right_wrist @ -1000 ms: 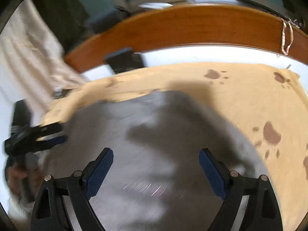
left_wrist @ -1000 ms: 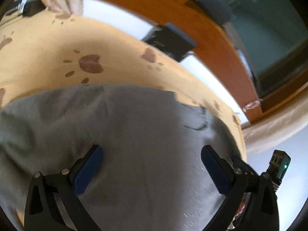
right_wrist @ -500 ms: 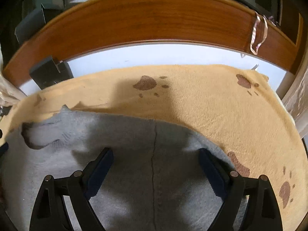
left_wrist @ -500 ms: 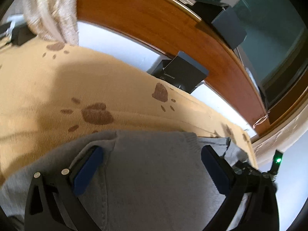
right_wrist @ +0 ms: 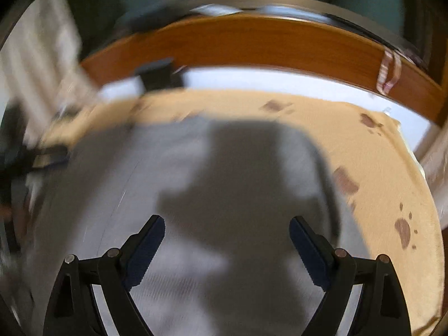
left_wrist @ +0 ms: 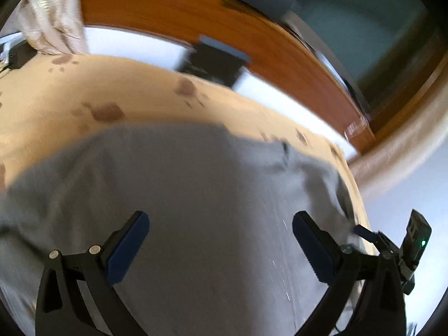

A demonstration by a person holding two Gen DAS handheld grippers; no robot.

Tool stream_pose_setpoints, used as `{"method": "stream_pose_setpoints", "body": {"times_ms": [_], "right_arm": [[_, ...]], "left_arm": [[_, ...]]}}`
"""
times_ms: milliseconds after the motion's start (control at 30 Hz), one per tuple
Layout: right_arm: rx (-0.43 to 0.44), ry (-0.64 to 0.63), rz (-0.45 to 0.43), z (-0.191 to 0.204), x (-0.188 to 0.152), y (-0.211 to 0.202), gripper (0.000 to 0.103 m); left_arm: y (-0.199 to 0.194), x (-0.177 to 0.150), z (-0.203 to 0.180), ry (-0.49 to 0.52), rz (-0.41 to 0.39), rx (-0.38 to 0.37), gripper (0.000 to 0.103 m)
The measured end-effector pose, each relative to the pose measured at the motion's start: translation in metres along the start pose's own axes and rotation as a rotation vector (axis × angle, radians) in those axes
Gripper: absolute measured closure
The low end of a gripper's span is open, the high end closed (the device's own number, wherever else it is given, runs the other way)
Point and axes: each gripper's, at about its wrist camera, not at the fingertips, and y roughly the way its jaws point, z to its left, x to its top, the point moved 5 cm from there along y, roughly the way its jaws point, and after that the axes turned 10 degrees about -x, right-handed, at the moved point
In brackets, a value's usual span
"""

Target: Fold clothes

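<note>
A grey knitted garment [left_wrist: 212, 190] lies spread flat on a tan blanket [left_wrist: 56, 103] printed with brown paw marks. My left gripper [left_wrist: 221, 240] hovers over the garment, open, with nothing between its blue pads. In the right wrist view the same grey garment [right_wrist: 156, 168] fills the lower middle, and my right gripper [right_wrist: 226, 240] is open above it, casting a dark shadow on the cloth. The right gripper's tip [left_wrist: 366, 233] shows at the right edge of the left wrist view, and the left gripper [right_wrist: 47, 156] shows blurred at the left edge of the right wrist view. Both views are motion-blurred.
A wooden headboard [left_wrist: 196, 19] curves along the far side, with white sheet [left_wrist: 134, 44] below it. A dark box [left_wrist: 215, 61] rests against it. Pale cloth [left_wrist: 53, 19] hangs at far left. The blanket [right_wrist: 378, 173] extends to the right of the garment.
Both cameras have risen and pulled back from a low position near the garment's far edge; more of the grey garment lies under the grippers. Both stayed open.
</note>
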Motion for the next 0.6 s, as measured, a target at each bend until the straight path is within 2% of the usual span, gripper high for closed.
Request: {"method": "stream_pose_setpoints", "body": {"times_ms": [133,167,300,400,467,533,600], "right_arm": [[0.002,-0.188,0.098,0.028,-0.060,-0.003,0.010],[0.016,-0.168,0.060,0.024,-0.068,-0.009,0.010],[0.013,-0.092,0.086,0.001,-0.083,-0.020,0.009],[0.015,-0.051,0.042,0.002,-0.089,-0.045,0.009],[0.057,-0.083,0.009,0.018,-0.098,-0.063,0.009],[0.083,-0.123,0.015,0.036,-0.112,-0.070,0.009],[0.088,-0.171,0.060,0.054,-0.132,-0.064,0.009]], "left_arm": [[0.007,-0.022,-0.002,0.028,0.044,0.015,0.000],[0.008,-0.024,-0.001,0.041,0.043,0.024,0.000],[0.010,-0.024,-0.007,0.032,0.070,0.052,0.001],[0.006,-0.035,-0.031,0.066,0.081,0.013,0.000],[0.008,-0.046,-0.053,0.111,0.098,-0.008,0.000],[0.012,-0.059,-0.074,0.134,0.125,-0.046,0.000],[0.019,-0.073,-0.091,0.133,0.161,-0.097,0.000]]}}
